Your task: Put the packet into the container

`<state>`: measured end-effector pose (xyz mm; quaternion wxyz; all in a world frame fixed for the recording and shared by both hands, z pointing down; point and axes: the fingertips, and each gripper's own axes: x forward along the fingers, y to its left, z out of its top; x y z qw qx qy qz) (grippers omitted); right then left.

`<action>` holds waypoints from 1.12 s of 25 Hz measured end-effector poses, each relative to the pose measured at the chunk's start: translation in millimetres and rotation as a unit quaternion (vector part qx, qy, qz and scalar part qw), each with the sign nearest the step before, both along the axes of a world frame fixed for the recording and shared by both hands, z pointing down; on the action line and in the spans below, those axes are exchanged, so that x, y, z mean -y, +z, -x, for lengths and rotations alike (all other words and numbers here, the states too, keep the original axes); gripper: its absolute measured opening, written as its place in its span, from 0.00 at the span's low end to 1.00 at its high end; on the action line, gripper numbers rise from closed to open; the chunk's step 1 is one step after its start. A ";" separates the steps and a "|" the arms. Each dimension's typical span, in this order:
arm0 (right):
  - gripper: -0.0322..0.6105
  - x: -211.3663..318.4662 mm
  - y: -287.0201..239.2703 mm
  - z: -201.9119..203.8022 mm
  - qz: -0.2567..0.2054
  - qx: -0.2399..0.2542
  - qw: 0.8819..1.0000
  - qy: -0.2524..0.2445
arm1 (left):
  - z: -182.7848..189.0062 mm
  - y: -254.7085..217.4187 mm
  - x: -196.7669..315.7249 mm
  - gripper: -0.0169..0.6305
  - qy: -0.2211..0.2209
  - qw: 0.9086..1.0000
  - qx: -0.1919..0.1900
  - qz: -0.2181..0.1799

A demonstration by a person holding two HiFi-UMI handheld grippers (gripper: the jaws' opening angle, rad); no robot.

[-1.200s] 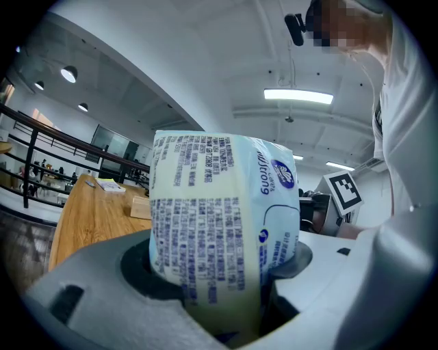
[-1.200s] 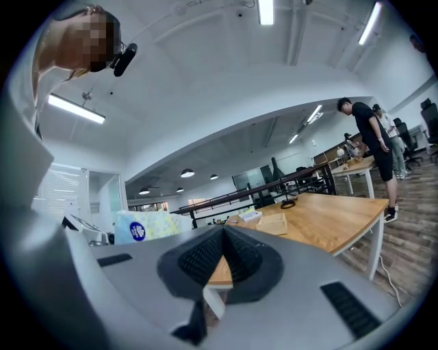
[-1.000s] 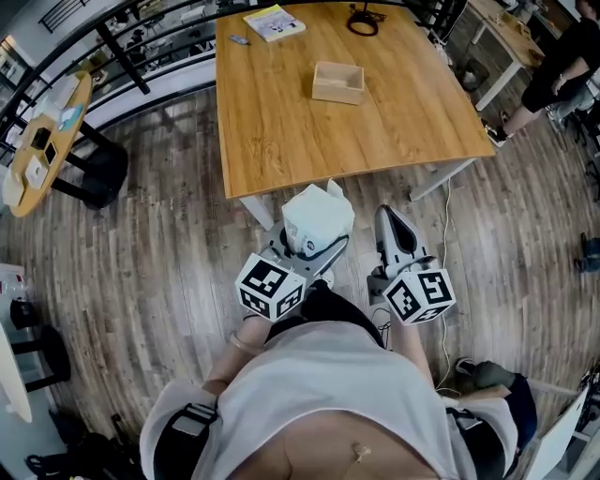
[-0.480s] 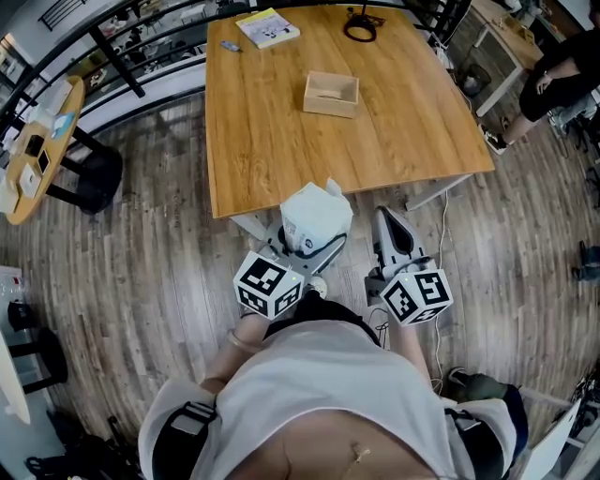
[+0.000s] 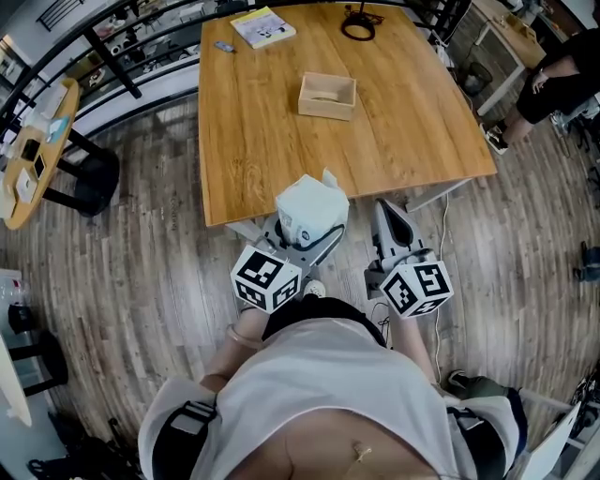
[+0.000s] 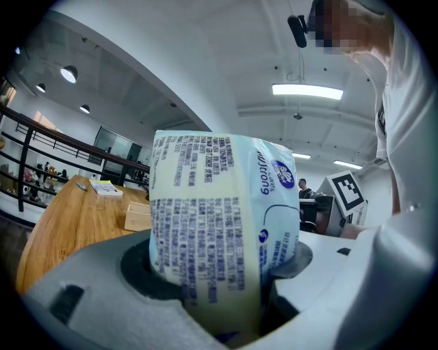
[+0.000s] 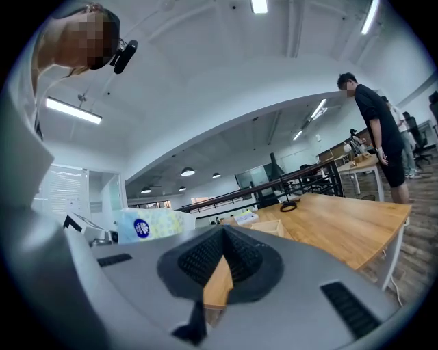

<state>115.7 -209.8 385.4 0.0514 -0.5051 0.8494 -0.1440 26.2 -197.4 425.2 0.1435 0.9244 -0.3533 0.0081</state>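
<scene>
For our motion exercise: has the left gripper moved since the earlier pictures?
Yes. The left gripper, shut on the packet, has come nearer the table; the packet now overlaps its near edge.

— What sort of place is this?

— An open-plan office or shared workroom. The big wooden table (image 5: 272, 141) stands on a plank floor (image 5: 141, 262), and a booklet (image 5: 262, 26) and a coiled cable (image 5: 364, 21) lie at its far edge.

— And around that table?

— To its left there is a black railing (image 5: 117, 61) and a small round table (image 5: 56, 141) with devices on it. To its right a person (image 5: 562, 66) stands by another work table (image 5: 511, 42).

— Overhead?

— Above the table is a high white ceiling with long strip lights (image 6: 306, 91) and round downlights (image 7: 187, 171). That is workplace lighting, not a home's.
</scene>
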 end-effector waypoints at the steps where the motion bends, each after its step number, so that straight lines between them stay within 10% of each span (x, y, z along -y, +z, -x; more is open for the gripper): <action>1: 0.07 1.2 0.4 0.6 -0.001 -0.001 1.000 -0.001 | -0.2 0.2 1.6 0.55 0.000 1.000 0.001 -0.001; 28: 0.07 98.2 -4.0 -3.2 -0.002 -0.004 1.000 -0.019 | 6.1 0.4 124.8 0.55 -0.001 0.999 0.033 0.012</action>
